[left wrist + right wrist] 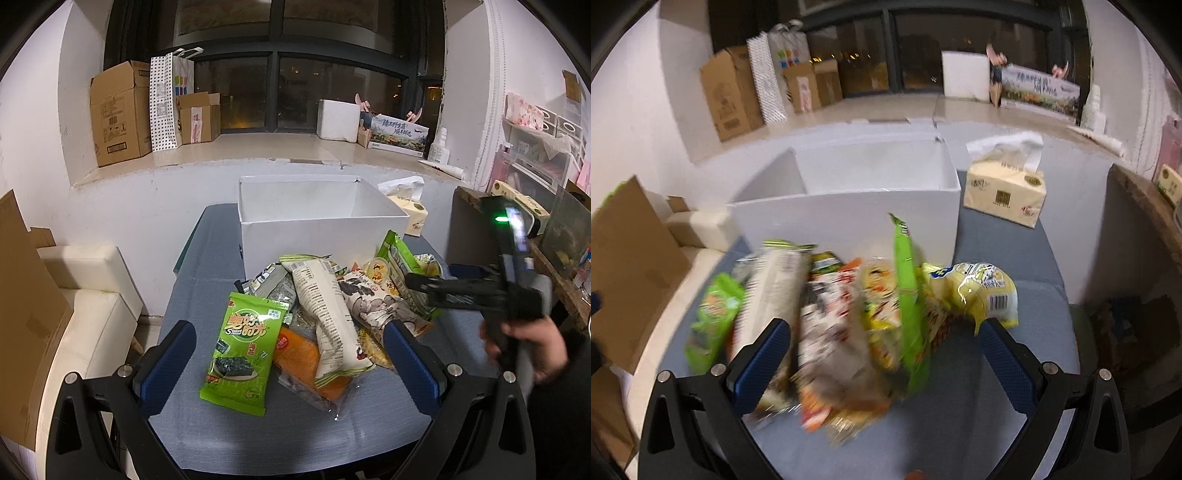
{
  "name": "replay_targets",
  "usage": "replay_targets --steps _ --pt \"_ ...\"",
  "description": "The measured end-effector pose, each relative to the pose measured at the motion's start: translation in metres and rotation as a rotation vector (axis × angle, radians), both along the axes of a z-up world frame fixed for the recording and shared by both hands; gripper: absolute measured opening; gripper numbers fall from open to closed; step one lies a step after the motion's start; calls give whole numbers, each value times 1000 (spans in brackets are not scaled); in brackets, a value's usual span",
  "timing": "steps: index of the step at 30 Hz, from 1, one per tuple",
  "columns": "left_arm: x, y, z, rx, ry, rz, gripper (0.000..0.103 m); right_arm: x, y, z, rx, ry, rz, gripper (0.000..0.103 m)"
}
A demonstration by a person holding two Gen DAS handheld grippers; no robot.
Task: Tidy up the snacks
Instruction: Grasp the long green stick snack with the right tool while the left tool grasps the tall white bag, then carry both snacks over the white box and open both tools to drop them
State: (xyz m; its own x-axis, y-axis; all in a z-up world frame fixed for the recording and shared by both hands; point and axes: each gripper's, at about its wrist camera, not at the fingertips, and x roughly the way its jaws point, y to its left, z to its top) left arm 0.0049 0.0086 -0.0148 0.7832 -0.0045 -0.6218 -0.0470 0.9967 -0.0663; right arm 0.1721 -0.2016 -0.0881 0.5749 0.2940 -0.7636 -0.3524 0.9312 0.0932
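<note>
A pile of snack packets lies on the blue table (207, 266) in front of an open, empty white box (314, 236). At its front lie a green seaweed packet (242, 349), an orange packet (299, 360) and a long white packet (328, 317). My left gripper (291, 354) is open, its blue fingers (173, 354) on either side of these packets, holding nothing. My right gripper (886, 354) is open above the blurred pile, with an upright green packet (910, 314) and a yellow packet (982, 291) between and beyond its fingers. The white box also shows in the right wrist view (849, 218). The right gripper also shows in the left wrist view (417, 282) over the pile's right side.
A tissue pack (1004, 192) stands right of the box. A cream sofa (88, 295) and cardboard (26, 295) are at the left. Cardboard boxes (118, 110) and bags line the window ledge. A wooden shelf with clutter (546, 236) is at the right.
</note>
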Motion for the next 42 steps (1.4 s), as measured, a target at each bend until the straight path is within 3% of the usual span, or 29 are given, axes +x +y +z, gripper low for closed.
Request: replay_targets --steps 2,3,4,5,6,12,18,24,33,35,37,40,42 --pt "1 3 -3 -5 6 3 103 16 3 -15 -9 47 -1 87" --pt "2 4 -4 -7 9 5 103 23 5 -22 -26 66 -6 73" --pt "3 5 -5 -7 13 10 103 27 7 -27 -36 75 -9 44" --pt "3 6 -7 -7 16 14 103 31 9 -35 -53 95 -5 24" --pt "4 6 -8 -6 18 15 103 31 10 -37 -69 78 -14 15" --pt "10 7 -17 -32 24 -3 103 23 -7 -22 14 45 -19 13" --pt "36 -7 -31 -73 52 -76 103 -12 -32 19 81 -58 -17 13" --pt "92 -26 -62 -85 157 -97 103 -56 -60 39 147 -127 -62 13" --pt "146 -39 -101 -60 290 -83 102 -79 -85 38 193 -130 -104 13" --pt "151 -43 -109 -43 305 -89 95 -81 -85 36 192 -131 -103 13" --pt "155 -46 -116 -32 330 -117 47 -82 -83 35 190 -129 -96 13" --pt "153 -43 -114 -56 313 -122 38 -83 -79 34 183 -128 -82 13" --pt "146 -42 -107 -48 276 -123 37 -84 -78 34 184 -131 -77 13"
